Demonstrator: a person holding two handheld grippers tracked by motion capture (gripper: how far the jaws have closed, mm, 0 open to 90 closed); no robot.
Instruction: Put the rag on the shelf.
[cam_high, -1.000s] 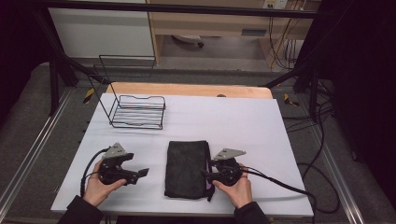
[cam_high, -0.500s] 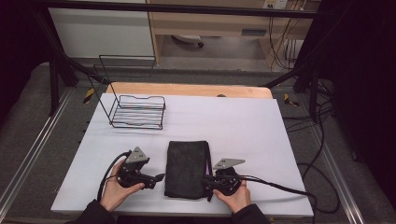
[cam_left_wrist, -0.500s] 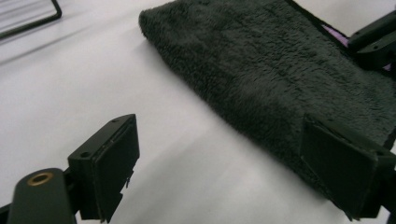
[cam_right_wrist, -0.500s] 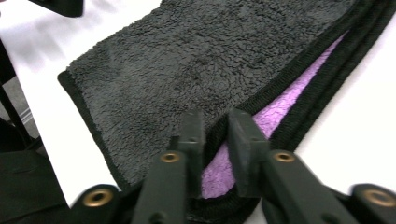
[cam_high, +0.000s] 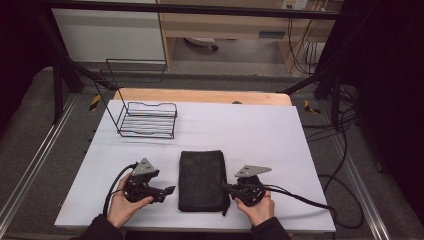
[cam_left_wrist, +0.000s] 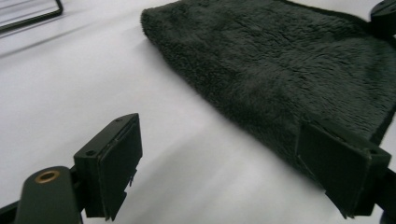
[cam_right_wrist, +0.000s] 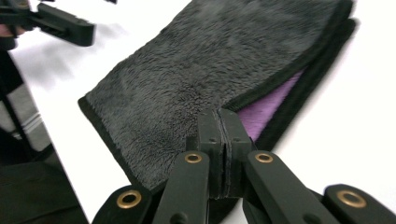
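A folded black fleece cloth (cam_high: 202, 180) lies flat near the front edge of the white worktop (cam_high: 260, 130), about midway along it. The right gripper (cam_high: 226, 188) sits at the cloth's right edge; its fingers (cam_right_wrist: 223, 140) have just been closing and now pinch the upper fleece layer by its hem, where a purple lining (cam_right_wrist: 268, 109) peeks out. The left gripper (cam_high: 169, 190) rests just left of the cloth, fingers (cam_left_wrist: 112, 163) spread wide with nothing between them, one finger near the cloth's left edge. An empty wire basket (cam_high: 147, 120) stands near the back left corner.

Risk, as a judgement: the pinch may catch only one layer, so lifting could unfold the cloth or let the fleece slip free. The open left fingers could also shove the edge and bunch it.

How many layers the right fingers hold is hidden, and the cloth's underside is out of sight.
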